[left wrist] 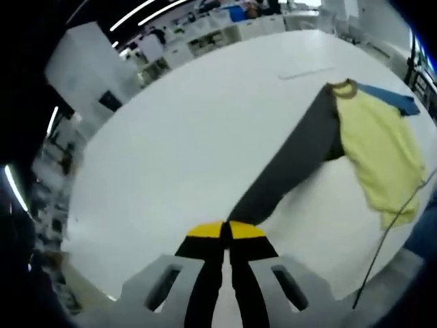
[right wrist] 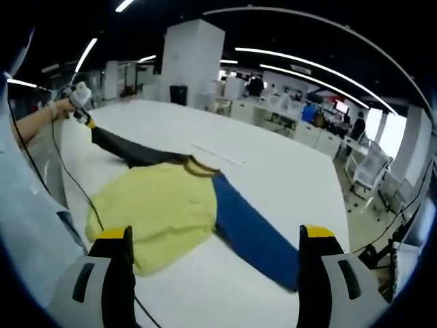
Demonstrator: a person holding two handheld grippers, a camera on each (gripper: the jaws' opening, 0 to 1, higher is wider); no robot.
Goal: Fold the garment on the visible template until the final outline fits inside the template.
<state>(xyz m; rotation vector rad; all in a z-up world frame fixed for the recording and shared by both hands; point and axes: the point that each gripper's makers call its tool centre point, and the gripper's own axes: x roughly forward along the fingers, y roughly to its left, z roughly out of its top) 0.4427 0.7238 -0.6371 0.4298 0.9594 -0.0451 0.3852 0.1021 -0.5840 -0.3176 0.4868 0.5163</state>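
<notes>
Left gripper (left wrist: 226, 231): rises from the bottom centre of the left gripper view, its yellow-tipped jaws pressed together on the cuff end of the dark grey sleeve (left wrist: 293, 160). In the right gripper view the same gripper (right wrist: 87, 119) sits at the upper left, held in a person's hand (right wrist: 61, 106), with the sleeve end at its tip.

Right gripper (right wrist: 213, 239): its two yellow-tipped jaws stand wide apart at the bottom of the right gripper view, one at lower left and one at lower right, with nothing between them; the garment lies beyond the gap.

Garment (right wrist: 158, 208): a long-sleeved top with a yellow body, spread on the white table (right wrist: 273, 171). In the right gripper view it fills the centre left of the frame; in the left gripper view the yellow body (left wrist: 379, 150) lies at the right.

Dark grey sleeve: stretched out straight from the shoulder to the left gripper, running from centre right down to bottom centre in the left gripper view, and from the collar toward the upper left in the right gripper view.

Blue sleeve (right wrist: 256, 236): lies flat from the shoulder toward the lower right of the right gripper view; in the left gripper view a short piece of it (left wrist: 392, 97) shows past the collar at the upper right.

Collar (right wrist: 198, 166): an olive-brown band at the top of the yellow body.

Cable (right wrist: 72, 181): a thin dark line crossing the left part of the right gripper view, over the edge of the yellow body.

Background: office desks and chairs (right wrist: 369, 171) beyond the table, upper right.
</notes>
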